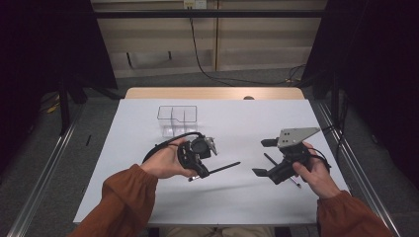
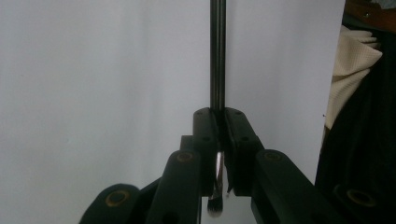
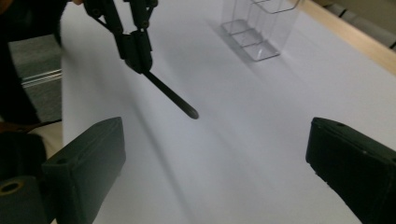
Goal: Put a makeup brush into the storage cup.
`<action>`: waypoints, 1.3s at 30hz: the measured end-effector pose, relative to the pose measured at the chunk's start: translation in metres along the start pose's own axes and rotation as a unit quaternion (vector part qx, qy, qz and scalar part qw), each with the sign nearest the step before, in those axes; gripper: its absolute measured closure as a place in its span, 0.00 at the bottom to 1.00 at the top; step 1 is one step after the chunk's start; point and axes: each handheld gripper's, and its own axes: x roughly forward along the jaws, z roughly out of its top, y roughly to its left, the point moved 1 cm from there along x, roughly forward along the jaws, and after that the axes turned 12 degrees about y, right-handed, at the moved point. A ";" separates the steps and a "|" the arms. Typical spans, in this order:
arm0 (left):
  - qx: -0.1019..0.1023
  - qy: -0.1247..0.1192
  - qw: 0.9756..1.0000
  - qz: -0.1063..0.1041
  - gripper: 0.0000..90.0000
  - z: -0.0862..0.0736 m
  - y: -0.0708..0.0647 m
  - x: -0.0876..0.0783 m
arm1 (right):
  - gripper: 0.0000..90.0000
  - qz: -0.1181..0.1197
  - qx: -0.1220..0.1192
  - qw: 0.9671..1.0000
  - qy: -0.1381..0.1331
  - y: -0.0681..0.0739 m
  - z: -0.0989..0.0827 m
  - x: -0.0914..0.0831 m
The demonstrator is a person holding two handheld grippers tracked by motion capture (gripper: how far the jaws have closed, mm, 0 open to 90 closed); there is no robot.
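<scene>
The left gripper (image 1: 203, 170) pinches a dark brush (image 1: 220, 169) above the table (image 1: 148, 197); its bristle end is half hidden between the jaws. The right gripper (image 1: 265, 157) is spread wide, holding nothing.

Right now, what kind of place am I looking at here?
Probably a lab recording station: a table under a plain white sheet, dark curtains at both sides, and a person working a hand-held left gripper and right gripper.
</scene>
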 end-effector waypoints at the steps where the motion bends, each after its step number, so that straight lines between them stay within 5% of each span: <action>1: -0.003 -0.003 1.000 -0.001 0.94 0.000 -0.001 0.000 | 0.05 0.014 0.000 1.000 0.004 -0.001 0.002 0.001; 13: 0.007 0.007 1.000 -0.006 0.94 0.005 -0.003 0.001 | 0.05 0.048 -0.025 0.997 0.053 -0.003 0.023 0.009; 24: 0.020 0.023 1.000 -0.007 0.94 0.008 -0.005 0.000 | 0.04 0.075 -0.068 0.989 0.107 0.002 0.040 0.021; 32: 0.022 0.025 0.999 -0.008 0.94 0.010 -0.010 0.000 | 0.09 0.105 -0.073 0.977 0.169 0.001 0.045 0.032; 39: 0.025 0.032 0.999 -0.009 0.94 0.013 -0.011 0.001 | 0.17 0.119 -0.087 0.962 0.231 0.001 0.050 0.040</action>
